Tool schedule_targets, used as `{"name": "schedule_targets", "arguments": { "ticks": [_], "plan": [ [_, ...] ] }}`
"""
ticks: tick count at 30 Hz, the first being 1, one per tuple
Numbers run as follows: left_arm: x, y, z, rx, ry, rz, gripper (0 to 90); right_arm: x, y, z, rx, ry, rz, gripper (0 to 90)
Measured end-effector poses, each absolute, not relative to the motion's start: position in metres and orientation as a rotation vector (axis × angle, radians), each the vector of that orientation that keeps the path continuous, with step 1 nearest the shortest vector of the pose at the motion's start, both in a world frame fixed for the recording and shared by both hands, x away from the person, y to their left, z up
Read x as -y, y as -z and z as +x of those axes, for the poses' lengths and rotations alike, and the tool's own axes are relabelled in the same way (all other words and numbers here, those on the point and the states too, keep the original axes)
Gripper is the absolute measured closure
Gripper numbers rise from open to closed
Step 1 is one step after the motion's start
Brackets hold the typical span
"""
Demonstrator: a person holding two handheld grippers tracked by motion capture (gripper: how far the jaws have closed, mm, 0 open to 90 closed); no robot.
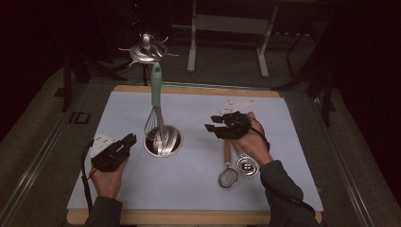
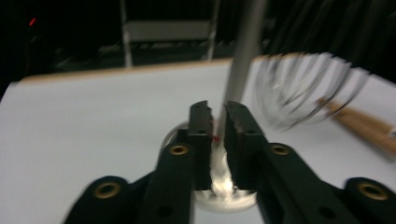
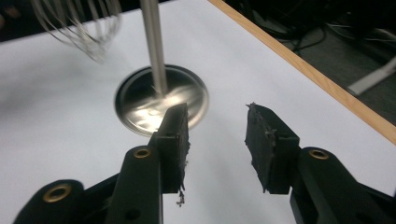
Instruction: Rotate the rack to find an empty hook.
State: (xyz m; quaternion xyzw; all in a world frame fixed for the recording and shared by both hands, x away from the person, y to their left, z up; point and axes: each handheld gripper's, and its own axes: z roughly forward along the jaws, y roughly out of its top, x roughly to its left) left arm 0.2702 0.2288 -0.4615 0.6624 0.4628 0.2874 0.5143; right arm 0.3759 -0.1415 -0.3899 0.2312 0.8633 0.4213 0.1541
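Left gripper [image 1: 130,140] first: its jaws are pinched down to a thin slit and as far as I can tell they've got nothing in them. In the left gripper view [image 2: 218,116] you just see the shiny round base through the gap, and the pole rises right behind the jaw tips. Right gripper [image 1: 213,124] is spread wide and empty too, hovering over the white mat [image 1: 198,189]. Its own view [image 3: 217,123] looks across at the base.

So the job looks like hanging kitchen tools on the polished steel utensil stand with the round base [image 1: 163,142] and hook crown up top. My read is it's roughly a third done. The wire whisk with the teal handle [image 1: 156,90] is already hanging from a hook, wires dangling just above the base. What's left is the small mesh strainer with the wooden handle [image 1: 228,178] and the little steel ladle with the wooden handle [image 1: 247,166]. Both lie flat on the mat side by side, well right of the stand.

Position-wise, those two sit right under the right hand's wrist, with their handles running up toward that gripper, so it's nearest to them. The left gripper is parked just left of the stand's base, close enough to steady it, I'd guess.
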Motion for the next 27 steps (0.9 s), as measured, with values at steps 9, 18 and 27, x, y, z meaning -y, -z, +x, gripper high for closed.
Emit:
{"name": "schedule_targets", "arguments": {
  "ticks": [9, 18, 27],
  "plan": [
    [-0.218, 0.428, 0.271, -0.959, -0.726, 1.517, 90.0, 0.143, 0.414, 0.373, -2.488, -1.165, 0.715, 57.0],
    [-0.216, 0.395, 0.273, -0.865, -0.76, 1.409, 90.0, 0.148, 0.444, 0.371, -2.526, -1.114, 0.789, 56.7],
    [-0.212, 0.366, 0.283, -0.822, -0.774, 1.358, 89.9, 0.165, 0.459, 0.371, -2.503, -1.156, 0.852, 46.9]
  ]
}}
